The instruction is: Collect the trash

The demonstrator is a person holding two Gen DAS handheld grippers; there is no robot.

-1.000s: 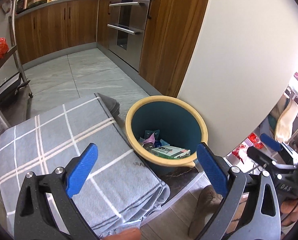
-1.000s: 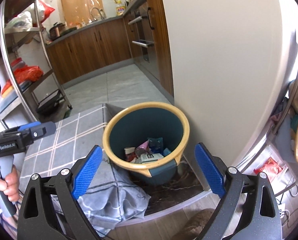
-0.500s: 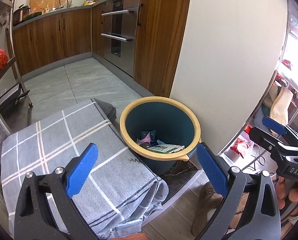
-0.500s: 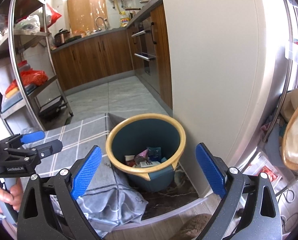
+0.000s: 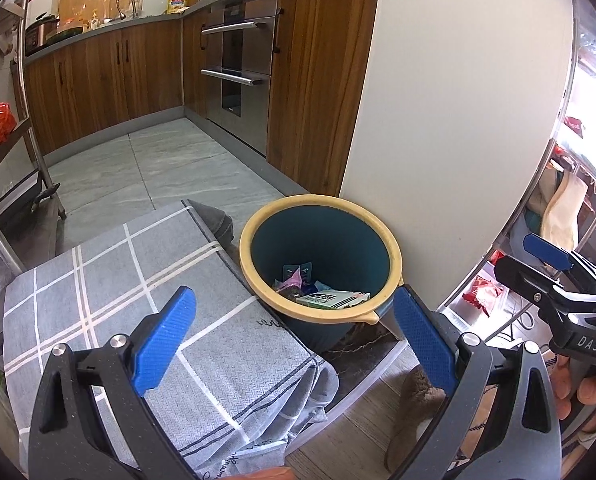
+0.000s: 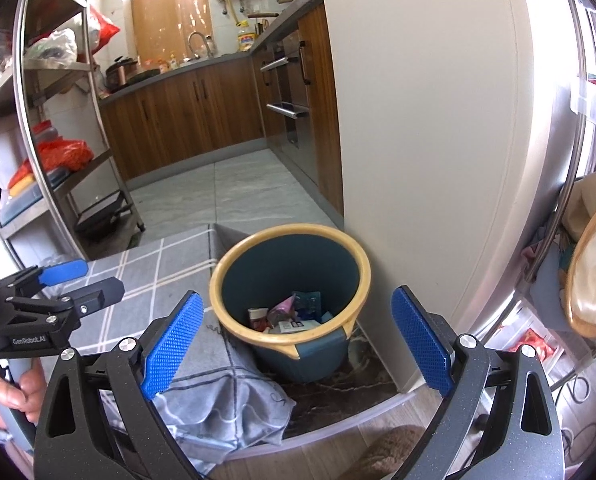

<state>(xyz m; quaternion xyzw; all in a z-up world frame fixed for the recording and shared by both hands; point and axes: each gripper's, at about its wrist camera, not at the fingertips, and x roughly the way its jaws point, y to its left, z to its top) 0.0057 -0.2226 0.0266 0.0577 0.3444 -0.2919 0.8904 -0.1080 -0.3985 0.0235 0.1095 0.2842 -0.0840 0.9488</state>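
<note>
Basically left to right: left gripper (image 5: 293, 328) hangs over the checked grey cloth (image 5: 137, 280) with jaws spread wide and empty, likely because nothing loose shows on the cloth. Bin (image 5: 390, 252), teal with a yellow rim, stands just beside the cloth against the white panel (image 5: 458, 100), holding the trash (image 5: 330, 298): a flat carton and wrappers. Right gripper (image 6: 295, 342) is likewise spread and empty above the bin, so the collecting looks done.

Black claws (image 5: 293, 336), blue textured pads (image 5: 165, 338)
</note>
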